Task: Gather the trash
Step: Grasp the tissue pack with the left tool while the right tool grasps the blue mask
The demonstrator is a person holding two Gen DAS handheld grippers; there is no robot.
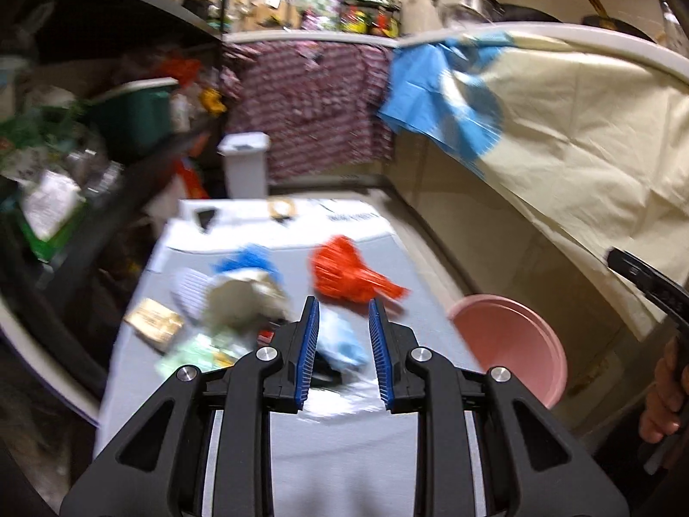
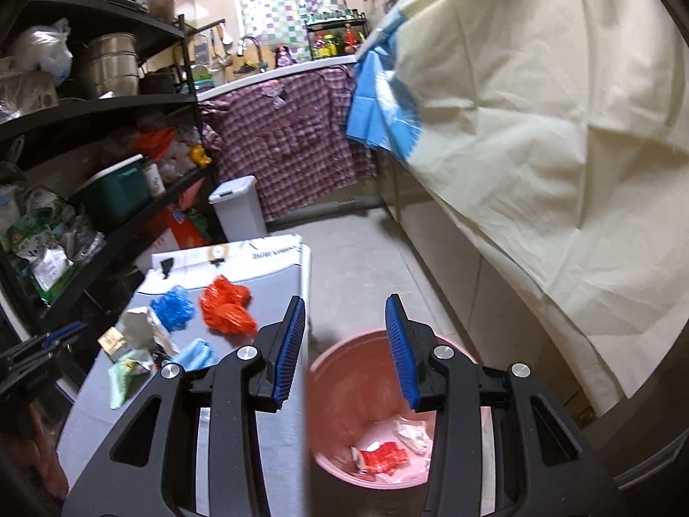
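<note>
Trash lies on a grey table top (image 1: 344, 452): an orange plastic bag (image 1: 349, 273), a blue bag (image 1: 247, 258), a crumpled beige wrapper (image 1: 241, 297), a light blue wad (image 1: 340, 340), a green packet (image 1: 193, 353) and a brown packet (image 1: 153, 323). My left gripper (image 1: 343, 314) is open, with the light blue wad between its fingers. My right gripper (image 2: 344, 314) is open and empty above a pink bucket (image 2: 344, 370) that holds a red wrapper (image 2: 383, 459) and white scraps. The same orange bag (image 2: 226, 310) and blue bag (image 2: 174, 308) show in the right wrist view.
The pink bucket (image 1: 512, 340) stands on the floor right of the table. Dark shelves (image 2: 99, 103) full of goods line the left. A cream cloth (image 2: 538, 129) hangs over the counter at right. A white bin (image 2: 239, 207) stands beyond the table.
</note>
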